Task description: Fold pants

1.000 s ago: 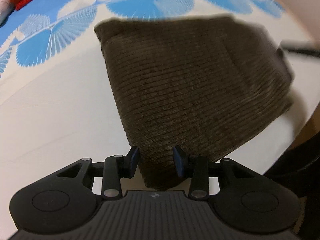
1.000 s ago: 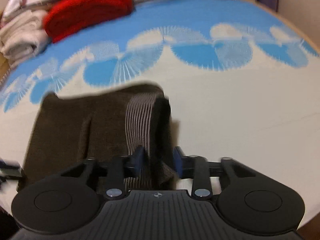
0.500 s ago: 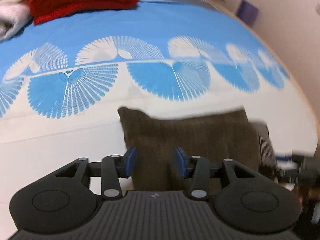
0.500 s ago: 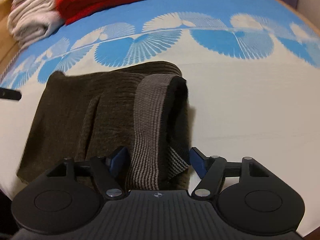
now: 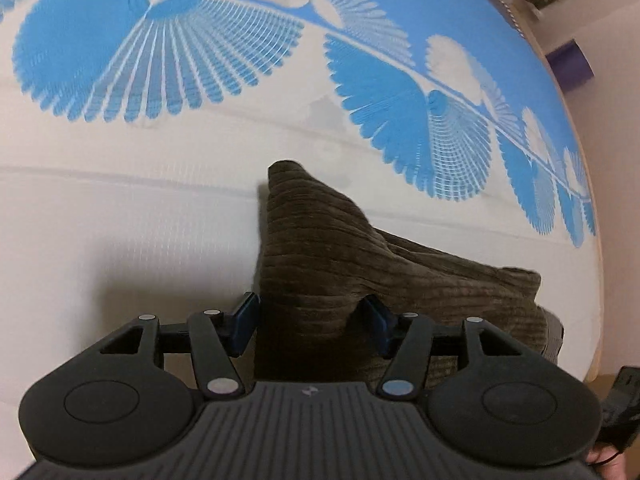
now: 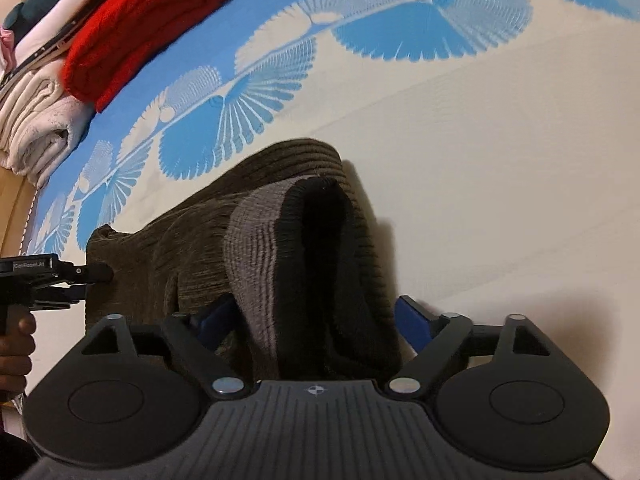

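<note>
The brown corduroy pants (image 5: 320, 248) lie folded in a bundle on the bed. Their left end sits between the blue pads of my left gripper (image 5: 311, 322), whose jaws are opening; the cloth fills most of the gap. In the right wrist view the grey ribbed waistband end of the pants (image 6: 256, 240) lies between the fingers of my right gripper (image 6: 316, 320), whose jaws are opening wide and stand off the cloth on both sides. The left gripper (image 6: 96, 274) also shows there at the pants' far left edge, with a hand (image 6: 16, 344) on its handle.
The bed cover (image 5: 120, 220) is white near me and blue with fan shapes further back. A folded red garment (image 6: 140, 28) and cream folded clothes (image 6: 36, 120) are stacked at the far left. The bed's right edge (image 5: 600, 280) is close to the pants.
Both grippers' jaws have spread apart. The pants have come down from hanging to lying bunched on the bed. Both cameras have dropped closer to the cloth, and the left one has rolled.
</note>
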The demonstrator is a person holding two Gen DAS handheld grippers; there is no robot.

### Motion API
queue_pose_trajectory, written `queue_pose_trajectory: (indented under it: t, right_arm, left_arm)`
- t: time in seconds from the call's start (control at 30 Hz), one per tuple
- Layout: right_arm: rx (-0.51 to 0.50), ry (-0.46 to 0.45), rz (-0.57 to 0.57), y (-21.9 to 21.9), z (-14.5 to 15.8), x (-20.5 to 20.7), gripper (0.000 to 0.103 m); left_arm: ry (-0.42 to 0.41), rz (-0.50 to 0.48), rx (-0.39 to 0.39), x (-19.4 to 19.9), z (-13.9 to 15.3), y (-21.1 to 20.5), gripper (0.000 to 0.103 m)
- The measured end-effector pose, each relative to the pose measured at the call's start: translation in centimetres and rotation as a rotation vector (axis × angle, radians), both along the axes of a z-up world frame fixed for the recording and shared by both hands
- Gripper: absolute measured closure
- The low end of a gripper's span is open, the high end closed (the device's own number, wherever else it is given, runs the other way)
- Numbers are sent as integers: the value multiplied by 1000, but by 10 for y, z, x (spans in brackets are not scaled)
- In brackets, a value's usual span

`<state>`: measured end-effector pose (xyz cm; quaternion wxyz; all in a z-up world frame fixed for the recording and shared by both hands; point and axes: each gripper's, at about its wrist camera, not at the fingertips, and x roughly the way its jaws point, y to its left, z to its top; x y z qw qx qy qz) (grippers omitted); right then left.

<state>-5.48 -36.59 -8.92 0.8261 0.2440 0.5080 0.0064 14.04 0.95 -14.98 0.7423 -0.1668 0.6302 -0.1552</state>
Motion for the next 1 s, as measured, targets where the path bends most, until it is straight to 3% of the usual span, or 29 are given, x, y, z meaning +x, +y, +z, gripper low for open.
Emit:
queue_pose_trajectory:
  t: [0.13,0.27,0.33,0.37,0.47,0.53,0.6,0.7,0.83,0.9,1.0]
  right_arm:
    - [49,38,4,-4,-12,9,10]
    - [45,37,44,1,-14,15,9]
    - [27,33,59,4,-12,18,15]
    - [20,29,61,6,-11,19,17]
    - [10,5,66,10,-4,22,35]
    - [3,-33,60,15,5,26,46]
    - [25,-87,60,23,14,33,50]
    - [35,-176,99,45,30,50,51]
    - [22,-289,149,75,49,80,51]
    - [18,-316,155,84,54,93,50]
    - [-29,-284,101,89,51,110,41]
  left_arm:
    - [35,12,-39,5,-8,4,31]
    - [-5,-52,-30,3,-9,-6,28]
    - [-26,-54,-20,3,-7,-9,35]
    - [-32,-50,-15,3,-4,-10,43]
    - [-115,-63,2,6,16,-11,66]
    - [-181,-45,11,11,33,-5,67]
    - [-243,2,32,16,49,6,68]
    - [-338,60,84,21,67,23,68]
    - [-409,141,62,33,82,50,65]
    - [-431,187,58,36,85,61,57]
    - [-474,249,113,35,93,74,57]
